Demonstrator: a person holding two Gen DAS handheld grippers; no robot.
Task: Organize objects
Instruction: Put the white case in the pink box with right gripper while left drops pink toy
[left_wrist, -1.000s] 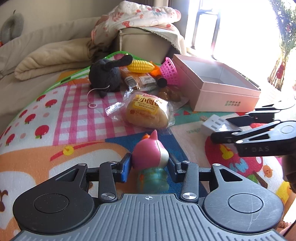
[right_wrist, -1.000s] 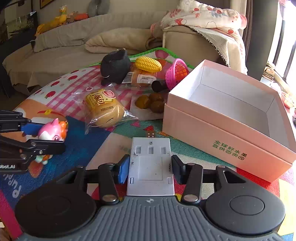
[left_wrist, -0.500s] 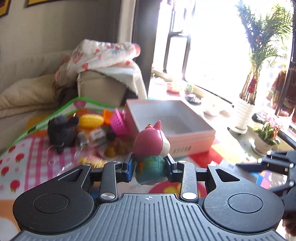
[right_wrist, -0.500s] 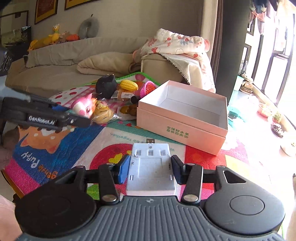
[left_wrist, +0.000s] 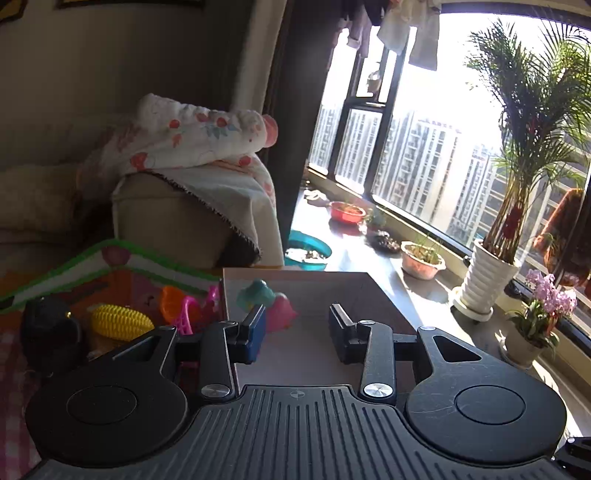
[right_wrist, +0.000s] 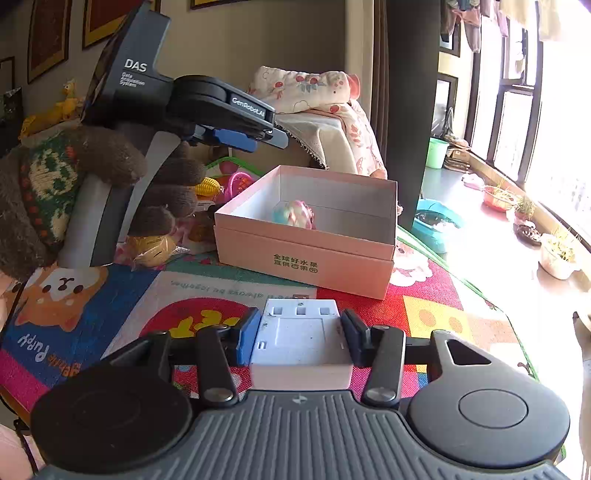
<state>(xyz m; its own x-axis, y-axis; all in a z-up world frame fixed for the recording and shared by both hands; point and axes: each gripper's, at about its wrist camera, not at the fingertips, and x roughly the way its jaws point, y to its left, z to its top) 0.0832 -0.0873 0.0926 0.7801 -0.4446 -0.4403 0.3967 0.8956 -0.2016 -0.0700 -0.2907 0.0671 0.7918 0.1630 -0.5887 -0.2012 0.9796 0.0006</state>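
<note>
The pink and teal toy (left_wrist: 271, 301) lies inside the pink box (left_wrist: 332, 284); it also shows in the right wrist view (right_wrist: 293, 214), in the box (right_wrist: 306, 254). My left gripper (left_wrist: 297, 326) is open and empty above the box's left side; it appears in the right wrist view (right_wrist: 258, 138), held by a gloved hand. My right gripper (right_wrist: 299, 334) is shut on a white power adapter (right_wrist: 301, 339), held above the play mat in front of the box.
A yellow toy corn (left_wrist: 120, 321), a pink basket (left_wrist: 190, 315) and a black plush (left_wrist: 48, 332) lie left of the box. A packaged bun (right_wrist: 155, 251) lies on the colourful mat (right_wrist: 110, 295). A sofa with blankets (left_wrist: 195, 147) stands behind; plant pots (left_wrist: 487, 277) line the window.
My left gripper moved over the box, opened and let go of the pink toy, which now lies in the box. My right gripper still holds the adapter, slightly nearer the box.
</note>
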